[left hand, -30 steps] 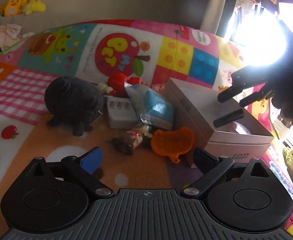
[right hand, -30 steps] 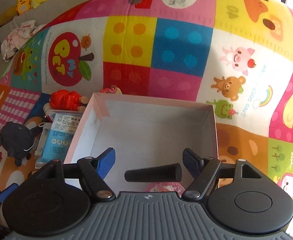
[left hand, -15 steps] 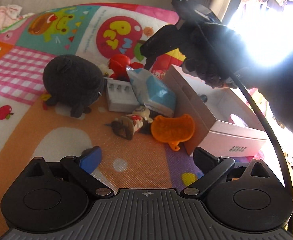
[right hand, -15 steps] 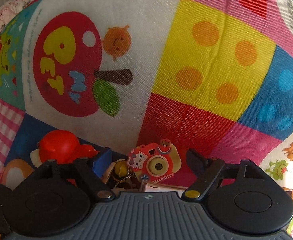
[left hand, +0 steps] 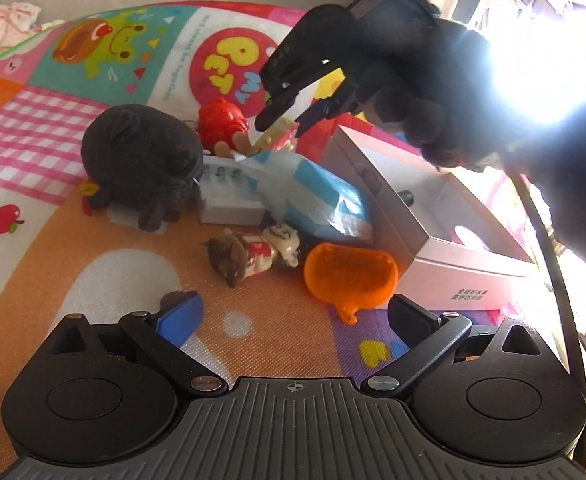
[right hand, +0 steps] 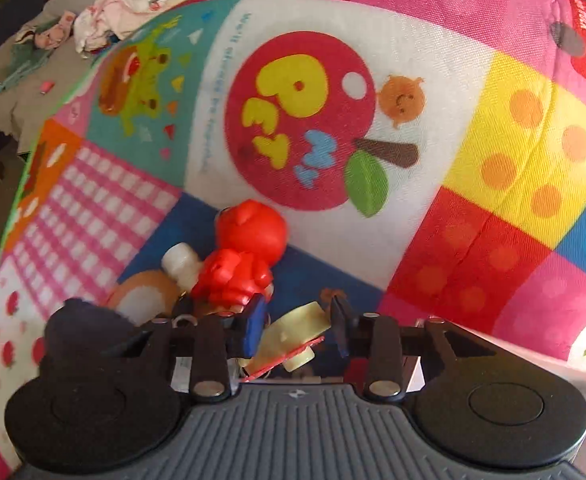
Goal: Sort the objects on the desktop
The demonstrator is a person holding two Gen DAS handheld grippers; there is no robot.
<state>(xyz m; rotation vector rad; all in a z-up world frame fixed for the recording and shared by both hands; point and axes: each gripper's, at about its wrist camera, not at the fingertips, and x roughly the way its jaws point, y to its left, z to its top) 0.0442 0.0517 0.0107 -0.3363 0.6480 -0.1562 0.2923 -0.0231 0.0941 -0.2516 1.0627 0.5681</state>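
Note:
My right gripper (right hand: pixel 296 318) points down at the back of the toy pile. Its jaws are closing and the pads press on a small cream and red toy camera (right hand: pixel 293 334), tilted between them. In the left wrist view the same gripper (left hand: pixel 281 120) pinches the toy camera (left hand: pixel 277 134) beside a red figure (left hand: pixel 223 120). A white open box (left hand: pixel 465 280) stands to the right of the pile. My left gripper (left hand: pixel 295 314) hovers open over the mat with nothing between its fingers.
On the colourful play mat (left hand: pixel 93 280) lie a dark plush (left hand: pixel 141 160), a grey box (left hand: pixel 229 200), a blue and white packet (left hand: pixel 313 188), a small figurine (left hand: pixel 253 254) and an orange plastic piece (left hand: pixel 349 272). Bright window glare fills the right side.
The right gripper has left the box, swung over to the back of the pile and closed on the toy camera. The left gripper has stayed put.

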